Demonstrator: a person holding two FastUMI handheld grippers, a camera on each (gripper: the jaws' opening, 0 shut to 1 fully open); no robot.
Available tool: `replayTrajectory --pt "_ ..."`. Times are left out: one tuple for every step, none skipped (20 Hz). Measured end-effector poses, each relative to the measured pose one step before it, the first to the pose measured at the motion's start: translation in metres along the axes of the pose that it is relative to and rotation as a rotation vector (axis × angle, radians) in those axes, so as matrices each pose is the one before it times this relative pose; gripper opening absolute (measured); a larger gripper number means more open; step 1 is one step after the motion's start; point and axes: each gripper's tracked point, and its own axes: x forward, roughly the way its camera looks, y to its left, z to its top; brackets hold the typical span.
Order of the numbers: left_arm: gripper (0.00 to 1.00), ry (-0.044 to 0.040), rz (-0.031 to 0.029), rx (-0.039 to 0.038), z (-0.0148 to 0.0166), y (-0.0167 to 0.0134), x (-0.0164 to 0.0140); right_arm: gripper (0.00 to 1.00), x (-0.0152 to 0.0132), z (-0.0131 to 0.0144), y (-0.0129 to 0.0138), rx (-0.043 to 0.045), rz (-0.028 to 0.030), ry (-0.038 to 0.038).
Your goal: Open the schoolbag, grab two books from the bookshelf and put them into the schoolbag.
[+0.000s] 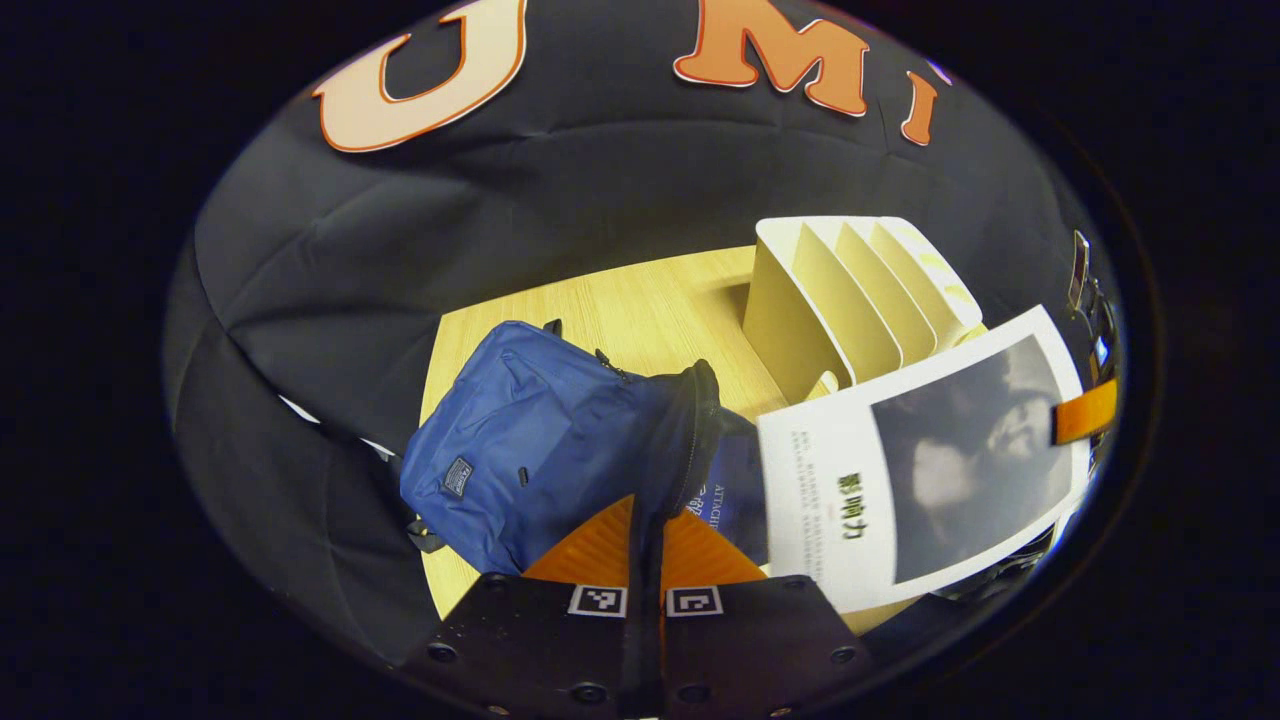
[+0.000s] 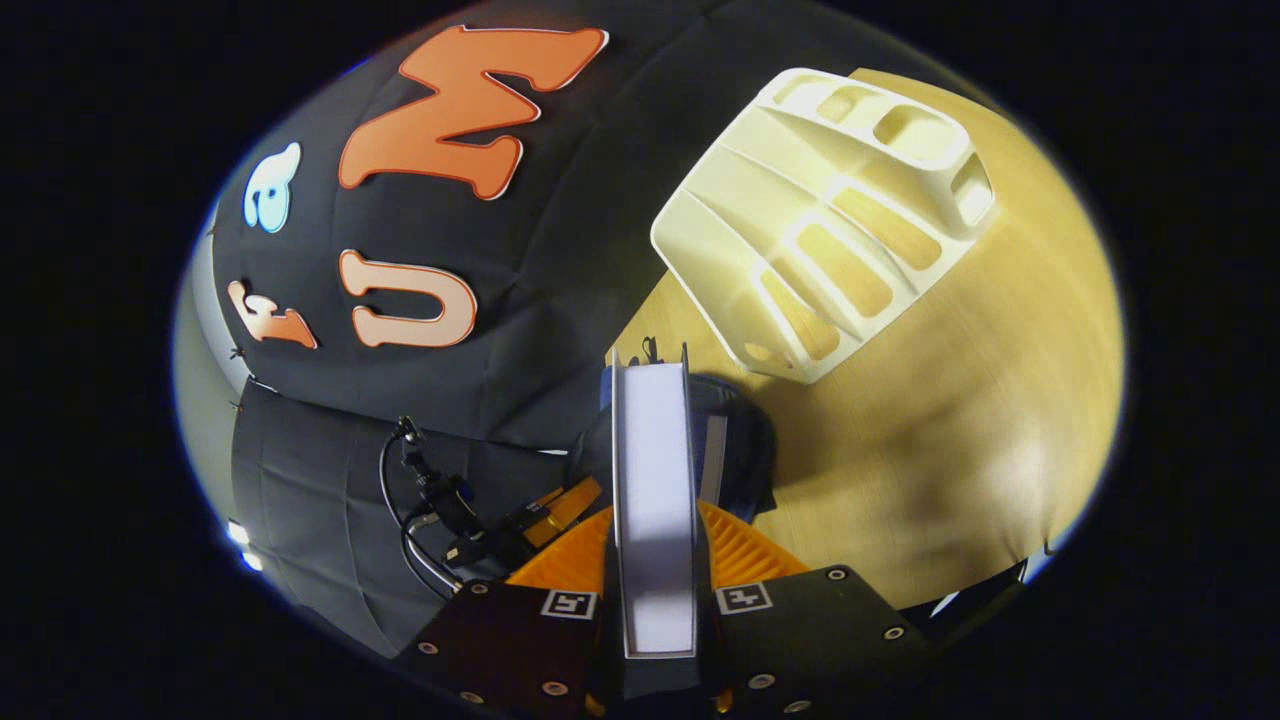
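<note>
Now your left hand-held gripper [image 1: 645,560] is closed on the dark edge of the schoolbag's opening, and both fingers press on this edge. The blue schoolbag [image 1: 530,440] lies on the wooden counter [image 1: 640,310], just ahead and a little to the left of this gripper. Its mouth is pulled open toward you. Inside the mouth you can see one dark blue book [image 1: 735,490] already.

Your right hand-held gripper [image 2: 655,560] grips the second book [image 2: 655,470] between its two fingers. In the right gripper view you see the page edge of the book, upright, directly above the open bag [image 2: 745,450]. In the left gripper view the white cover of the same book [image 1: 925,460] hangs just to the right of the bag's mouth.

The cream bookshelf [image 1: 850,300] stands on the counter behind the schoolbag, near it but not touching.
</note>
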Motion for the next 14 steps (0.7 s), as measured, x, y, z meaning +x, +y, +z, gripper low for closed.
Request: replayTrajectory --pt "0.0 0.00392 -0.0012 0.00478 -0.00001 -0.0007 0.00065 0.29 0.01058 -0.0052 -0.00428 -0.00894 -0.00346 -0.00143" --pt "0.0 0.00338 -0.00101 0.00284 0.00007 -0.00014 0.00063 0.29 0.01159 -0.00475 -0.00397 0.00374 -0.00858 -0.00536" --pt "0.0 0.00186 -0.0016 0.00105 0.00126 -0.00037 0.00126 0.29 0.01193 -0.00548 -0.00198 0.00702 0.00241 -0.00282" --pt "0.0 0.00334 0.00001 0.00219 -0.00076 0.00053 0.00014 0.29 0.00745 -0.00653 0.00006 0.02011 0.00357 0.0033" --pt "0.0 0.00291 -0.00236 0.00073 0.00012 -0.00043 0.00098 0.29 0.00921 -0.00575 -0.00026 0.01365 0.01043 -0.0011" --pt "0.0 0.00193 0.00081 0.00284 0.00028 0.00037 0.00057 0.29 0.00907 -0.00382 -0.00142 0.00847 0.0041 -0.00083" --pt "0.0 0.0032 -0.00313 0.00003 -0.00018 -0.00111 0.00042 0.29 0.00806 -0.00569 -0.0022 0.00449 -0.00315 0.00455" --pt "0.0 -0.00028 0.0026 0.00503 0.00026 0.00124 0.00106 0.29 0.00772 0.00015 -0.00099 0.0068 0.00295 -0.01539" --pt "0.0 -0.00031 0.00067 0.00175 0.00058 0.00017 -0.00007 0.29 0.00754 -0.00061 -0.00103 0.0107 0.00183 -0.01107" --pt "0.0 -0.00413 0.00134 0.00239 0.00178 -0.00025 -0.00029 0.29 0.00975 0.00171 -0.00247 0.02058 0.00615 -0.02952" --pt "0.0 0.00044 0.00122 0.00335 0.00066 -0.00087 0.00016 0.29 0.00783 0.00257 0.0002 0.01739 0.00514 -0.02024" --pt "0.0 0.00074 -0.00275 0.00152 -0.00013 -0.0015 0.0005 0.29 0.0064 0.00358 0.00091 0.02429 0.00472 -0.02343" --pt "0.0 0.00268 -0.00301 0.00323 0.00063 -0.00153 0.00072 0.28 0.00455 -0.00004 -0.0002 0.0162 0.00227 -0.00445" --pt "0.0 0.00483 -0.00519 -0.0008 -0.00147 -0.00084 0.00172 0.29 0.00608 0.00166 0.00039 0.01158 0.00295 -0.02013"
